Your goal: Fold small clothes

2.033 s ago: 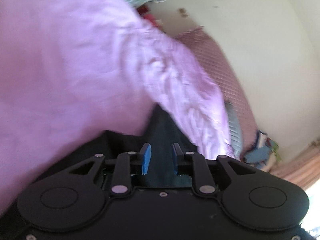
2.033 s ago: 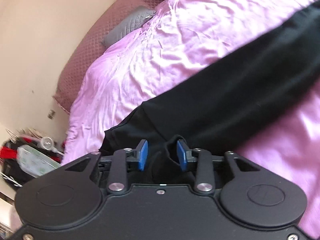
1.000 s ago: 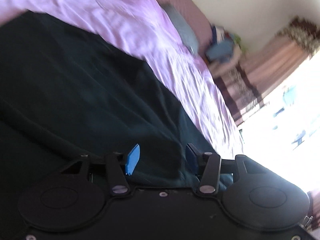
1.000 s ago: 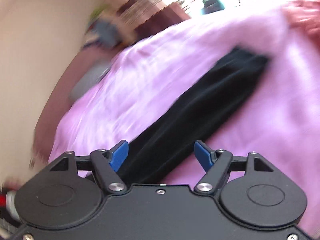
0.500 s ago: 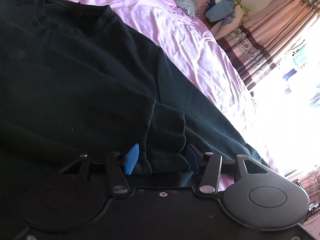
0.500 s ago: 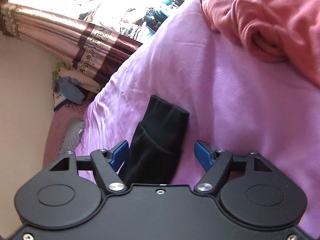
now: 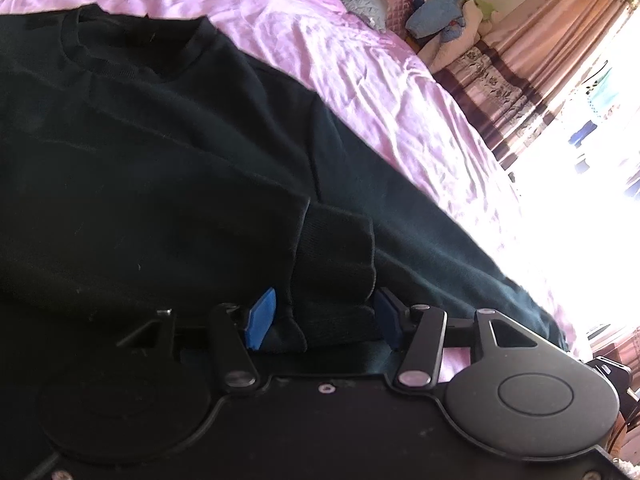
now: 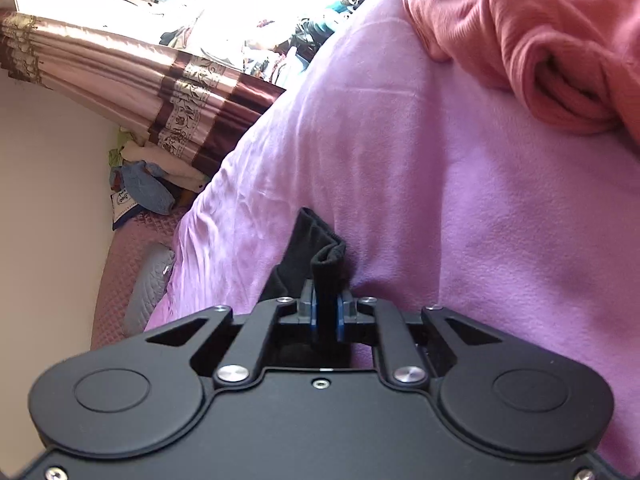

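While lying spread over the pink bedsheet [image 7: 380,92], the black sweatshirt [image 7: 160,168] is filling nine o'clock, its folded-in sleeve cuff [image 7: 332,256] sitting loose between the opening left gripper [image 7: 324,320], and the right gripper [image 8: 325,316] is closing, pinching the other cuff [image 8: 326,264] at six o'clock.

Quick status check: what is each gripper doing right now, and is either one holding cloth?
Left gripper: jaws opening, ribbed cuff of the dark sweatshirt between them, not pinched.
Right gripper: closing, pinching the sweatshirt's other black cuff.
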A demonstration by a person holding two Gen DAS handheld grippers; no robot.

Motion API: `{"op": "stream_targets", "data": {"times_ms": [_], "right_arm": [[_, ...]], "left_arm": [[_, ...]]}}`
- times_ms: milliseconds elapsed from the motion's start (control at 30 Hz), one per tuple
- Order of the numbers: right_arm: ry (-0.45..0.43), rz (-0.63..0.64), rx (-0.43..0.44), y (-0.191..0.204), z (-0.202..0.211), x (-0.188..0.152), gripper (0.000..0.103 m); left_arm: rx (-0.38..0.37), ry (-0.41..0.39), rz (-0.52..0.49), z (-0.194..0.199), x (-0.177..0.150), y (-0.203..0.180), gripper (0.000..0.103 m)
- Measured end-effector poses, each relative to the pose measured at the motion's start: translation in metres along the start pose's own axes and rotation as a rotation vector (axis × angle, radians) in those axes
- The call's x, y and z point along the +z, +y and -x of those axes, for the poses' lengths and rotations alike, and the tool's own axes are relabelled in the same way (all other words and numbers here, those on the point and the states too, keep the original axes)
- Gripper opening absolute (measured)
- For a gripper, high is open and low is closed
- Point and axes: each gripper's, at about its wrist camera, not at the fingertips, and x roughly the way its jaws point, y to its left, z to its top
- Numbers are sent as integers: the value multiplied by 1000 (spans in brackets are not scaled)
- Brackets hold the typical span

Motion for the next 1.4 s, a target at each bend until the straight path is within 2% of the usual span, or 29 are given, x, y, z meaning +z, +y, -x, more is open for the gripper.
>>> {"op": "stream_targets", "data": {"times_ms": [167, 267, 367, 467, 567, 700, 867, 933, 1000, 1033, 1100, 1167, 1300, 1400], "right_arm": [[15, 73, 46, 39, 14, -2, 10], [32, 118, 114, 79, 22, -12, 10], [59, 191, 206, 134, 31, -37, 10], [114, 267, 311, 196, 38, -82, 10], [201, 377, 427, 265, 48, -152, 10], [350, 501, 577, 334, 67, -269, 10], [561, 596, 678, 368, 88, -427, 10], [661, 625, 662, 367, 89, -486, 15], [770, 691, 582, 360, 86, -543, 50], [796, 707, 540, 355, 85, -558, 52], [837, 668, 532, 338, 88, -569, 51], [861, 612, 529, 323, 85, -554, 52], [803, 592, 454, 291, 85, -504, 54], [733, 540, 366, 265, 75, -447, 56]], "left_arm": [[-48, -67, 50, 42, 13, 14, 56], [-50, -108, 79, 75, 17, 34, 56], [-33, -156, 133, 111, 17, 65, 56], [-3, -194, 215, 139, 16, 101, 56], [9, -225, 288, 168, 13, 138, 56], [27, -281, 272, 209, 9, 168, 56], [55, -334, 360, 254, 3, 220, 56], [73, -350, 392, 267, 3, 237, 56], [101, -361, 415, 275, 4, 248, 56], [111, -367, 425, 281, 3, 255, 56], [121, -382, 437, 287, 2, 264, 56], [135, -392, 445, 290, 2, 275, 56], [126, -392, 514, 277, 8, 291, 56], [64, -375, 577, 256, 17, 293, 56]]}}
